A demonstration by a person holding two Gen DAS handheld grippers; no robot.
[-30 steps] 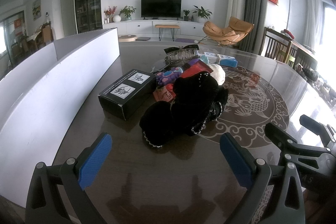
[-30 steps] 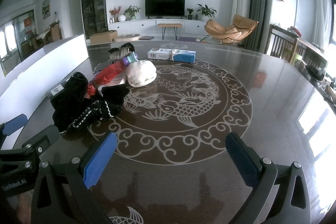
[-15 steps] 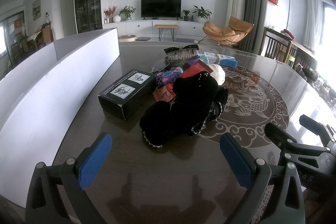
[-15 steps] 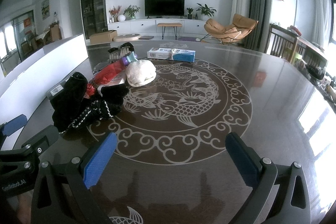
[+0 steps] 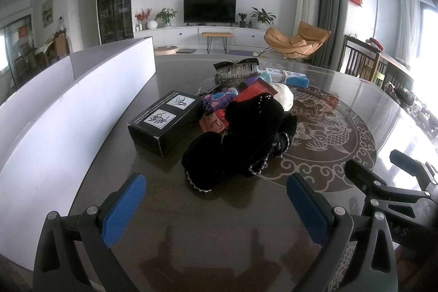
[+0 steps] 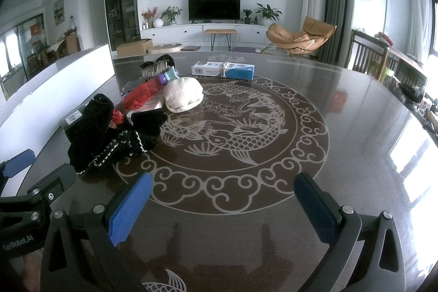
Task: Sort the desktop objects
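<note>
You are holding both the left gripper (image 5: 216,205) and the right gripper (image 6: 223,205) spread wide and empty, short of the heap on the table (image 6: 356,127). The black knit garment (image 5: 241,141) is lying draped over the black box (image 5: 164,119) and the red packet (image 5: 253,92), so grabbing it risks dragging those along.
</note>
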